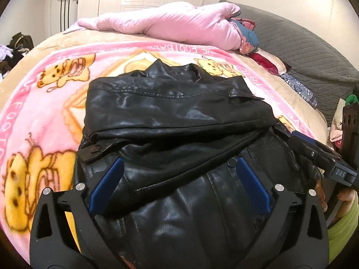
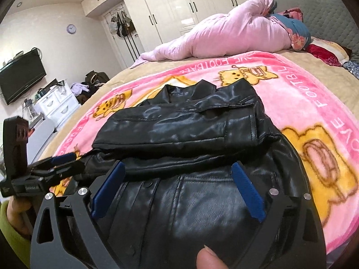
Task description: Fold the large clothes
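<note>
A black leather jacket [image 1: 179,112] [image 2: 190,123] lies on a pink cartoon blanket [image 1: 44,103] [image 2: 314,103] on a bed, one part folded over the rest as a thick band across its middle. My left gripper [image 1: 179,160] hovers open over the jacket's near part, blue pads [image 1: 105,186] wide apart with nothing pinched between them. My right gripper [image 2: 178,164] is likewise open above the near part, holding nothing. Each shows in the other's view: the right gripper [image 1: 291,136] by the jacket's right edge, the left gripper [image 2: 69,163] by its left edge.
A rolled pink duvet [image 1: 179,24] [image 2: 235,33] and pillows lie at the bed's far side, against a grey headboard [image 1: 303,44]. White wardrobes [image 2: 179,4] stand behind. A TV [image 2: 20,76], white drawers [image 2: 58,105] and piled clothes are left of the bed.
</note>
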A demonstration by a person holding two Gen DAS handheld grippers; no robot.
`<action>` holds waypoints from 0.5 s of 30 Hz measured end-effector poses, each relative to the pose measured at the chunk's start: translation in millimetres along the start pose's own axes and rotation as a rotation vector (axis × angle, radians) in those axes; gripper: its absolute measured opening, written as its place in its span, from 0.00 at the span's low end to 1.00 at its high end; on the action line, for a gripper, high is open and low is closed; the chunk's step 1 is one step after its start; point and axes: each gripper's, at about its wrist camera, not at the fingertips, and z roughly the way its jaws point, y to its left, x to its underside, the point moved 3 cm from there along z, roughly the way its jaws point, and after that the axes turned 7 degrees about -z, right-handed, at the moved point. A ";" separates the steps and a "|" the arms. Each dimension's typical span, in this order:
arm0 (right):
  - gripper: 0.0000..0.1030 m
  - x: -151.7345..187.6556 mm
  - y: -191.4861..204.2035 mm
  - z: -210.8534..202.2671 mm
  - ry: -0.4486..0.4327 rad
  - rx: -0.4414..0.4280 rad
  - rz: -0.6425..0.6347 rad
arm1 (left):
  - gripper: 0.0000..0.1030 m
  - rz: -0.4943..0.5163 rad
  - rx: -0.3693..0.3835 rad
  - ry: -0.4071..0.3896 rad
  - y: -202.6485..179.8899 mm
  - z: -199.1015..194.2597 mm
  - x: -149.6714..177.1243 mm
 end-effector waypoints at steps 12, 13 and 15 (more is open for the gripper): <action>0.94 32.5 21.5 -33.2 0.049 0.025 -0.085 | 0.91 0.009 -0.013 -0.036 9.4 -32.1 8.5; 0.94 37.1 21.7 -36.0 0.056 0.032 -0.091 | 0.91 0.008 -0.016 -0.037 11.2 -34.0 10.0; 0.94 47.0 19.9 -41.2 0.072 0.055 -0.102 | 0.91 0.004 -0.026 -0.035 15.9 -38.1 13.6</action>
